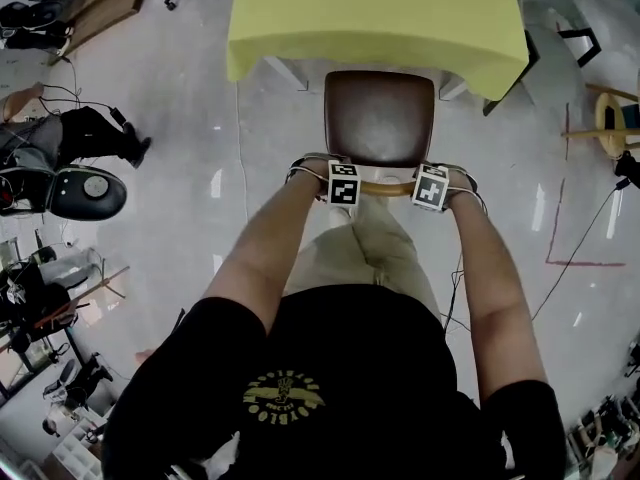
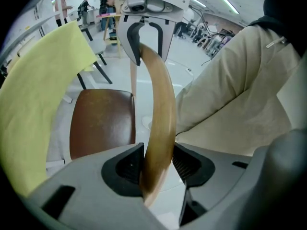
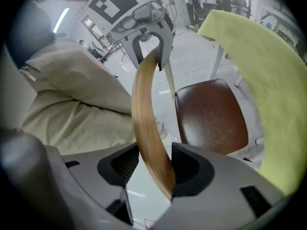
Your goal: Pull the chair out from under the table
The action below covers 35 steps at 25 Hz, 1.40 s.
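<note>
The chair has a dark brown seat (image 1: 380, 118) and a curved wooden backrest (image 1: 387, 187). Its front edge stands just below the table with the yellow-green cloth (image 1: 375, 13). My left gripper (image 1: 343, 186) grips the backrest's left end and my right gripper (image 1: 431, 187) its right end, both pointing steeply down. In the left gripper view the backrest (image 2: 160, 104) runs between the pads of the left gripper (image 2: 157, 164), which press on it. In the right gripper view the right gripper (image 3: 151, 169) clamps the backrest (image 3: 146, 114) the same way, beside the seat (image 3: 211, 116).
The person's beige trouser legs (image 1: 370, 248) stand right behind the chair. A black and grey machine (image 1: 88, 192) and cables lie at the left. A wooden stool (image 1: 612, 118) and red floor tape (image 1: 575, 263) are at the right.
</note>
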Each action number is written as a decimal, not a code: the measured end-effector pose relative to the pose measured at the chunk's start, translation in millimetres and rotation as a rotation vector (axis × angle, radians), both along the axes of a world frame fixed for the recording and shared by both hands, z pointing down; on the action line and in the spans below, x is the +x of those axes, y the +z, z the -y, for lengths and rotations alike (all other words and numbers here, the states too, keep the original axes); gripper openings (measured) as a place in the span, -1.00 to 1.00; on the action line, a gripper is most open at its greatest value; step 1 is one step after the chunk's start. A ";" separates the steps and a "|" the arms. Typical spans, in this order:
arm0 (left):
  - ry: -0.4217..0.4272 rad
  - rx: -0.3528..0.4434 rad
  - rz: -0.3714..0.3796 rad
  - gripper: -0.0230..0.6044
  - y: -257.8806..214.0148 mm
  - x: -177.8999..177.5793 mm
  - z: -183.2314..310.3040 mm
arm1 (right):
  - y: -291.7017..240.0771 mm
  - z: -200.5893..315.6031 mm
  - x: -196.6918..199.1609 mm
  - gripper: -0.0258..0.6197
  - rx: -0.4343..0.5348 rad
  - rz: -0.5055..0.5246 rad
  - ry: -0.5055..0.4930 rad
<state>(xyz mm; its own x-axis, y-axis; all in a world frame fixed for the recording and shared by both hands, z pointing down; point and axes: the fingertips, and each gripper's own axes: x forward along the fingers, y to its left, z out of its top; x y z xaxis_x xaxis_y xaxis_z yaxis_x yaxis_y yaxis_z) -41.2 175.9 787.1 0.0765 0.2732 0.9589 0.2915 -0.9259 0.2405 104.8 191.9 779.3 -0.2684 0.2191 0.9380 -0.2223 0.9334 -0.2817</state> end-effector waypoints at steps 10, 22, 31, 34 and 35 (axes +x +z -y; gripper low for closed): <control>0.017 -0.005 -0.006 -0.35 1.1 -12.3 -46.9 | 1.2 -50.9 -11.7 -0.28 -0.012 -0.003 0.022; -0.122 -0.022 -0.031 -0.30 -2.4 -11.2 -65.1 | -0.4 -71.5 -16.2 -0.26 -0.031 0.042 0.113; -0.351 0.005 -0.084 -0.26 -22.8 -1.9 -61.2 | -34.6 -47.6 -0.3 -0.28 -0.023 0.216 0.385; -0.578 0.020 -0.187 -0.27 -42.9 8.0 -45.2 | -54.0 -23.6 14.6 -0.70 0.069 0.277 0.564; -0.681 0.031 -0.220 -0.32 -52.0 7.0 -35.3 | -61.5 -16.0 16.5 -0.84 0.094 0.290 0.622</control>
